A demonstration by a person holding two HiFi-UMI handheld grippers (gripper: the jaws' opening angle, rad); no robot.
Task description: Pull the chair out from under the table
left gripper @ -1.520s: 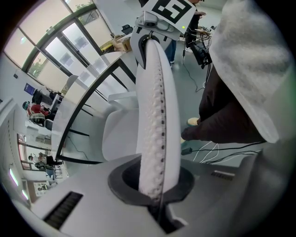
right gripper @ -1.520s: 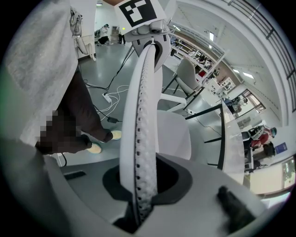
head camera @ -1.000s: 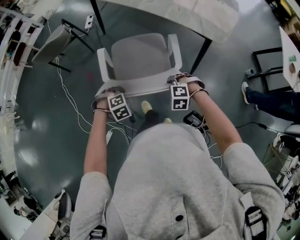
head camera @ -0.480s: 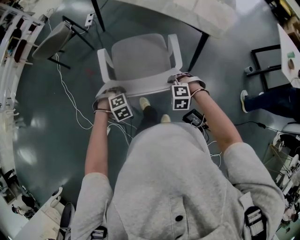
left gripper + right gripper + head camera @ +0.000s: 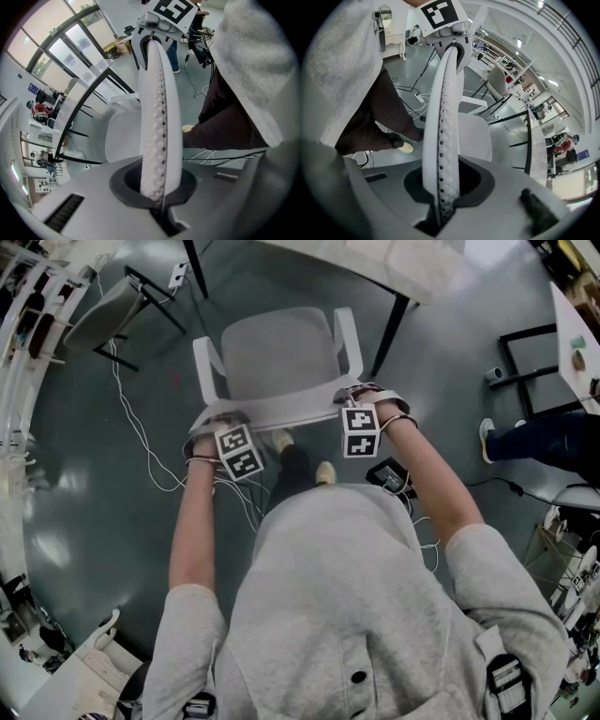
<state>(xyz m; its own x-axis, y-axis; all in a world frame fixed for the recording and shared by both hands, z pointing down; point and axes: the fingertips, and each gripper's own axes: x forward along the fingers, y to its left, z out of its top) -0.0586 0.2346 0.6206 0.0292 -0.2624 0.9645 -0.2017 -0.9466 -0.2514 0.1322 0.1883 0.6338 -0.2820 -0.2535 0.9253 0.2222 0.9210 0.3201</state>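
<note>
A pale grey chair [image 5: 281, 357] with armrests stands just in front of the white table [image 5: 394, 263], its seat out in the open. My left gripper [image 5: 217, 421] is shut on the left end of the chair's backrest [image 5: 281, 414], and my right gripper [image 5: 366, 399] is shut on the right end. In the left gripper view the perforated backrest edge [image 5: 157, 117] runs upright out of the left gripper [image 5: 157, 199]. The right gripper view shows the same backrest edge [image 5: 443, 131] clamped in the right gripper [image 5: 440, 204]. The chair's legs are hidden.
A black table leg [image 5: 389, 329] stands just right of the chair's armrest. A second chair [image 5: 103, 320] sits at the far left. White cables [image 5: 141, 437] trail over the grey floor. A black device [image 5: 386, 474] lies by my feet. Another person's leg [image 5: 525, 437] is at the right.
Both grippers have drawn back toward me with the chair's backrest in them. The table has slid toward the top of the head view, and my feet have stepped back.
</note>
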